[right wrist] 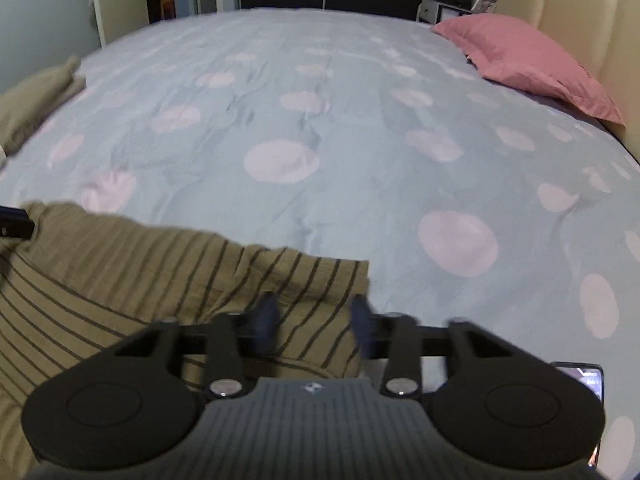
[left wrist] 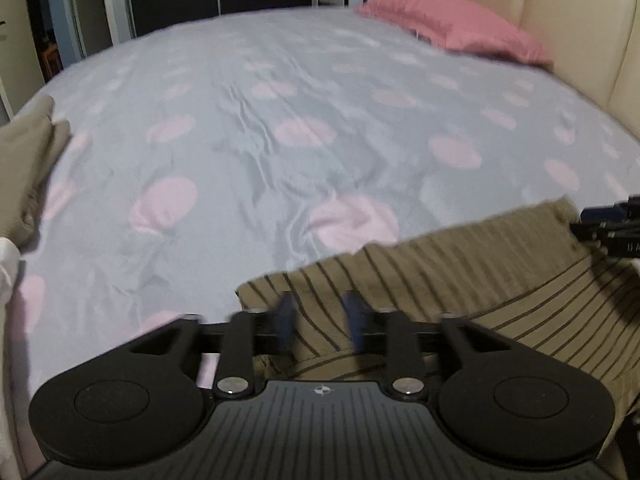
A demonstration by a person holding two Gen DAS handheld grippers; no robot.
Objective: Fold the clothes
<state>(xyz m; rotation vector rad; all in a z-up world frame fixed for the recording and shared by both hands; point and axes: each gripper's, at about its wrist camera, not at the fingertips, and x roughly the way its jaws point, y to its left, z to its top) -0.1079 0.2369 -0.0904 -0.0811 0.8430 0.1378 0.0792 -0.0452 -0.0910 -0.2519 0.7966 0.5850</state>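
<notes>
A tan garment with thin dark stripes lies folded on the near part of the bed. My left gripper hovers over its left end, fingers apart, with cloth showing between them but not pinched. Over the garment's right end is my right gripper, also open, its pads clear of the fabric. A part of the right gripper shows at the right edge of the left wrist view. A bit of the left gripper shows at the left edge of the right wrist view.
The bed has a grey-blue sheet with pink dots. A plain beige pile of cloth lies at its left edge. A pink pillow rests against the cream headboard. A lit phone lies near right.
</notes>
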